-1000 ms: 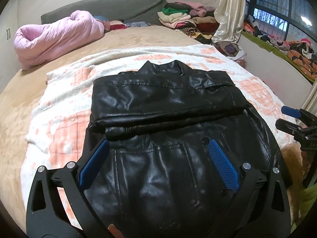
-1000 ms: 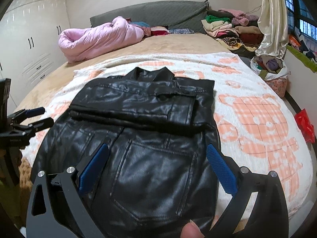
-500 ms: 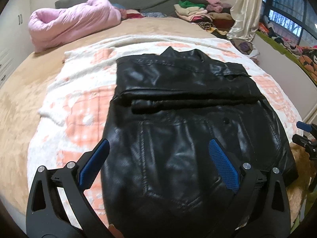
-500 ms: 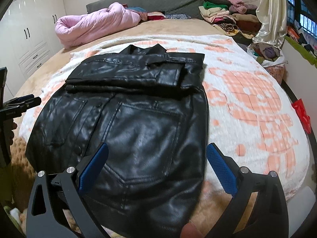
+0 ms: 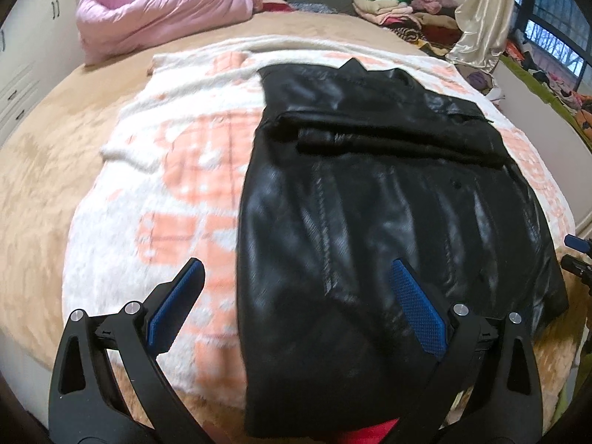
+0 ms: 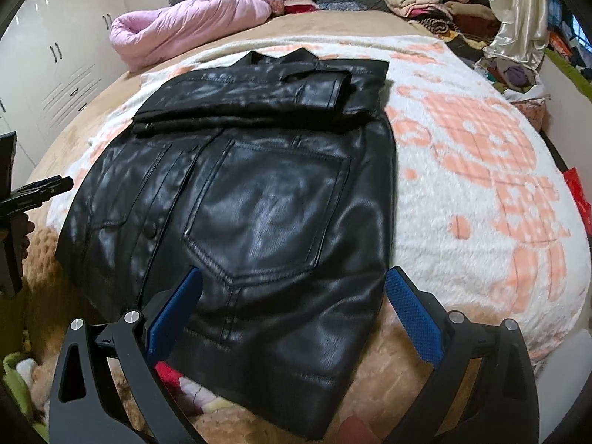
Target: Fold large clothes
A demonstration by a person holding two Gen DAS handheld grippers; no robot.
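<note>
A black leather jacket (image 5: 388, 222) lies flat on a white and peach blanket (image 5: 166, 192) on the bed, sleeves folded across its upper part, hem toward me. It also shows in the right wrist view (image 6: 259, 203). My left gripper (image 5: 296, 303) is open and empty above the jacket's near left hem. My right gripper (image 6: 294, 307) is open and empty above the near right hem. The right gripper's tips show at the right edge of the left wrist view (image 5: 577, 255), and the left gripper shows at the left edge of the right wrist view (image 6: 33, 192).
A pink duvet (image 5: 162, 26) lies at the head of the bed. Folded clothes (image 6: 433, 0) are stacked at the far right corner, beside a cream curtain (image 6: 518, 18). White wardrobes (image 6: 55, 66) stand on the left. A red item (image 6: 577, 192) lies off the bed's right edge.
Both grippers have pulled back toward the foot of the bed, away from the folded sleeves, and now hover over the jacket's hem. Both stayed open. The jacket has not moved.
</note>
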